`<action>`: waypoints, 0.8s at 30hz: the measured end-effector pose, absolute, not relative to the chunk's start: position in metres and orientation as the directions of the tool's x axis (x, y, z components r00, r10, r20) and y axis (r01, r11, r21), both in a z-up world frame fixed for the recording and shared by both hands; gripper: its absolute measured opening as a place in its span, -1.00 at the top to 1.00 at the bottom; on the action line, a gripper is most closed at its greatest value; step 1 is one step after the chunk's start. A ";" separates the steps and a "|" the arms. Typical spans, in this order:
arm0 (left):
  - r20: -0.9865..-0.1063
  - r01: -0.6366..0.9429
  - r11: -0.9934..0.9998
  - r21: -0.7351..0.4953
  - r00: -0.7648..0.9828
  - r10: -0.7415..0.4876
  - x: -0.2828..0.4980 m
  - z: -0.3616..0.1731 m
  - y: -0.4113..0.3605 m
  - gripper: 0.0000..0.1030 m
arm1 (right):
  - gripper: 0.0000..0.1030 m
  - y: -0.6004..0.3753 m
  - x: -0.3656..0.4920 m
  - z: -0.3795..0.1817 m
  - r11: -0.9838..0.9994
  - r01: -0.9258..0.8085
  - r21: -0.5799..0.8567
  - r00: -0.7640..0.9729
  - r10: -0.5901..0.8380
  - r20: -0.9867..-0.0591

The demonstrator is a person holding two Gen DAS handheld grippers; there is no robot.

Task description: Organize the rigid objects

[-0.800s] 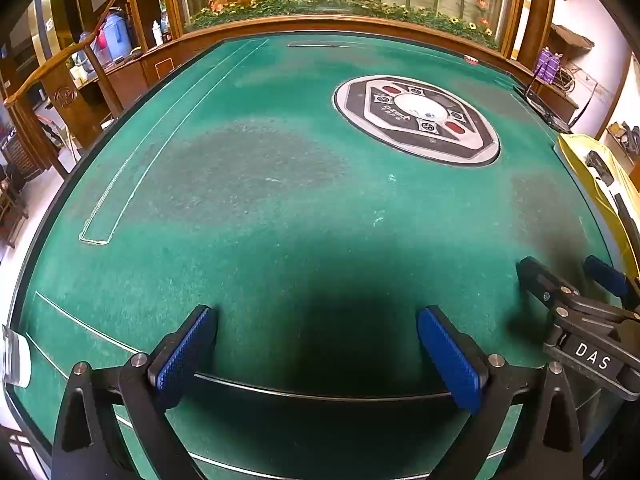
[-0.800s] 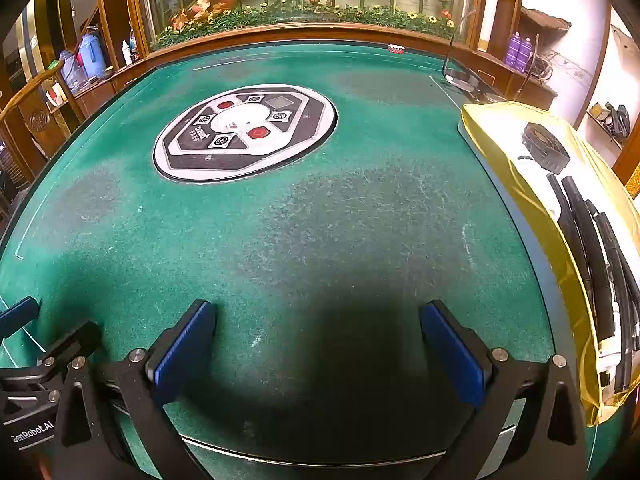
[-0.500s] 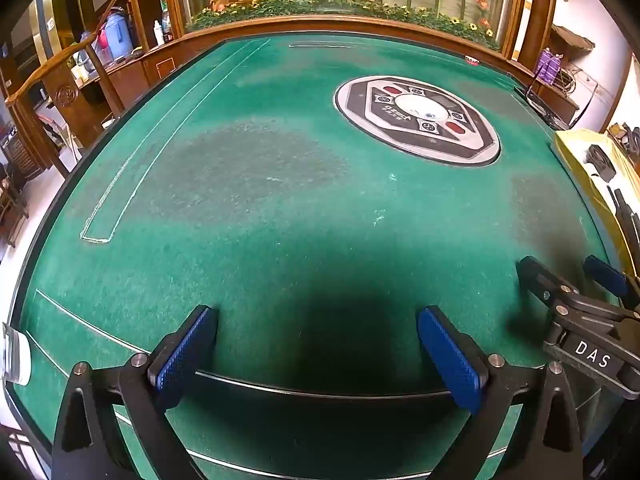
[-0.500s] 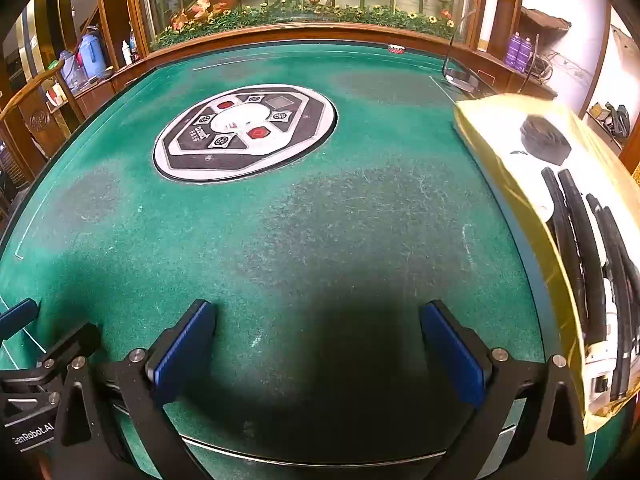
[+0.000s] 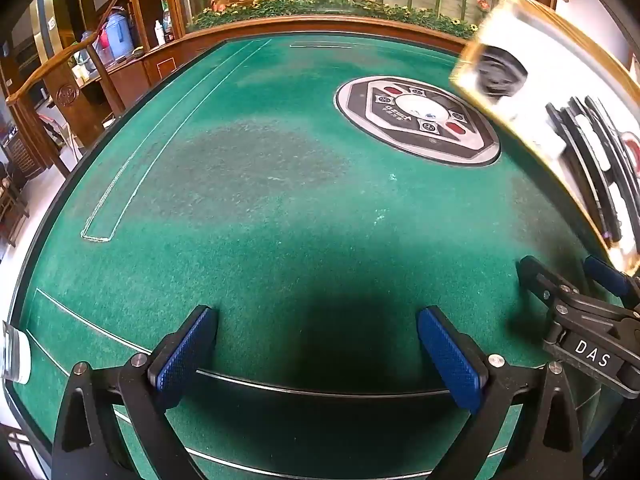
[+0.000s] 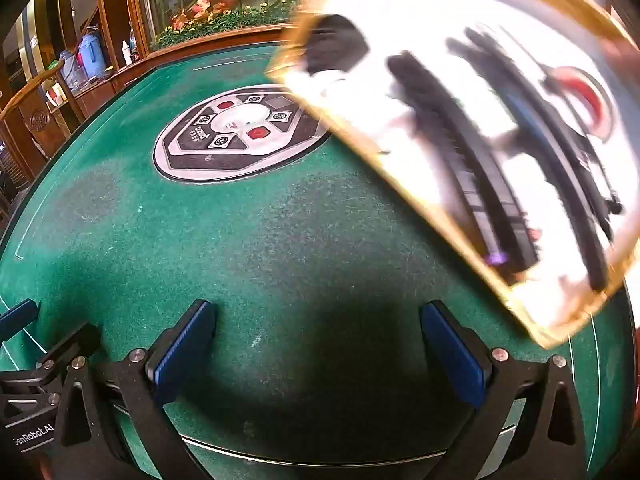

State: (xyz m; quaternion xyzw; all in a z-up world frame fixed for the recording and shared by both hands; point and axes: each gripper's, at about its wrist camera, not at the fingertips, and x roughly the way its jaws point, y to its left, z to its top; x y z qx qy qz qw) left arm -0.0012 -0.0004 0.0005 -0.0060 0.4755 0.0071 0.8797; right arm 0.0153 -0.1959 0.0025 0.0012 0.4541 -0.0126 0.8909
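Observation:
A gold-rimmed white tray (image 5: 560, 60) hangs tilted above the right side of the green felt table (image 5: 240, 200), blurred in the right wrist view (image 6: 520, 308). It carries a round black piece (image 6: 336, 46), several long black curved pieces (image 6: 472, 168) and a red-and-white item (image 6: 592, 100). What holds the tray is hidden. My left gripper (image 5: 316, 320) is open over bare felt near the front edge. My right gripper (image 6: 318, 312) is open too, just below the tray's near corner, with nothing between its fingers. Each gripper shows at the edge of the other's view (image 5: 564, 268) (image 6: 48, 320).
A grey and black control panel (image 5: 416, 120) sits in the table's middle. A wooden rail and a planter with flowers (image 5: 320, 0) bound the far side. A white object (image 5: 14, 356) lies at the near left edge. Shelves with jugs stand to the left.
The tray has swung in from the right edge, up and leftward over the table, and now fills much of the right wrist view. Both grippers have stayed still and open.

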 end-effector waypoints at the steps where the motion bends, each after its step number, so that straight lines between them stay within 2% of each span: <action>1: -0.837 -0.018 1.000 -0.004 0.548 0.006 -0.001 0.001 0.000 -0.99 | -0.99 -0.196 0.015 0.003 1.000 0.023 -0.009 0.587 -0.021 -0.809; 24: -0.837 -0.018 1.000 -0.003 0.547 0.007 -0.005 0.000 -0.002 -0.99 | -0.99 -0.198 0.014 0.005 1.000 0.023 -0.009 0.587 -0.020 -0.809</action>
